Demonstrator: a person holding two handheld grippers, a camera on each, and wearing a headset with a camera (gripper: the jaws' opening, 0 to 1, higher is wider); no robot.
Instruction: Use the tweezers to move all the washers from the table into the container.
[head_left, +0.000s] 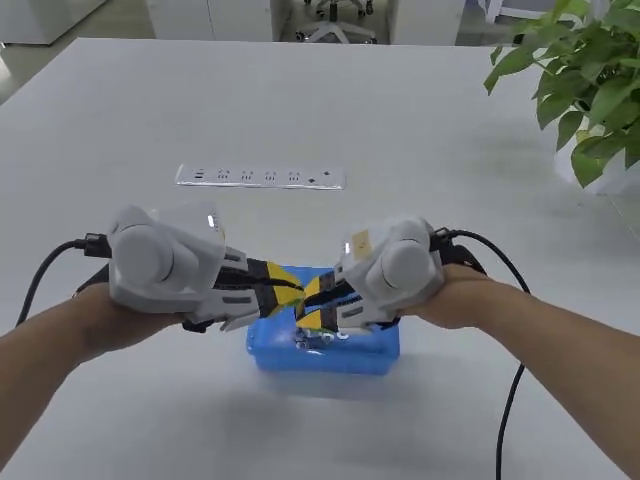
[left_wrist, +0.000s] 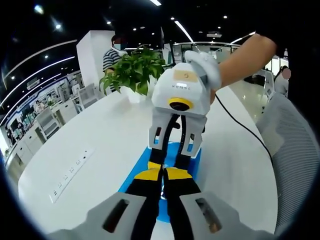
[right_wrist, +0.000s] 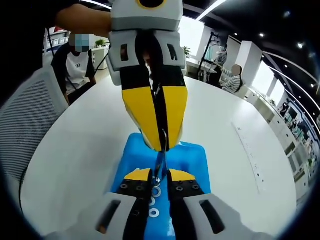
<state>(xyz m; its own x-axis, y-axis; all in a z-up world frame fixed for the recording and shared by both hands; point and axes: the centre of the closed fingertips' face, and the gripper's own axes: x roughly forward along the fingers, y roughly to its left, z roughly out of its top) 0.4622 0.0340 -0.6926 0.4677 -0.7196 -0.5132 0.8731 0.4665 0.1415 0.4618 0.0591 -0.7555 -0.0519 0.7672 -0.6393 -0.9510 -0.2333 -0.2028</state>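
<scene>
Container (right_wrist: 196, 156): blue, on table (head_left: 400, 130), several washers (right_wrist: 156, 192) inside.
Left gripper (right_wrist: 161, 145) fingers (right_wrist: 142, 115): pressed together on tweezers (right_wrist: 161, 161).
Right gripper (right_wrist: 160, 176) fingers (right_wrist: 137, 176): narrow gap around the tweezers' tip; cannot tell whether they grip.

A wide white table (head_left: 400, 120) with a rounded edge carries a white power strip (head_left: 260, 178) lying flat, and a leafy green plant (head_left: 590, 80) stands at its far right. Past the far edge is the wheeled base of an office chair (head_left: 335, 25). A grey mesh chair (right_wrist: 30, 130) stands just beside the table. Overhead, a dark ceiling bears bright strip lights (left_wrist: 181, 31) and small spots; a white pillar (left_wrist: 92, 60) rises behind the plant
</scene>
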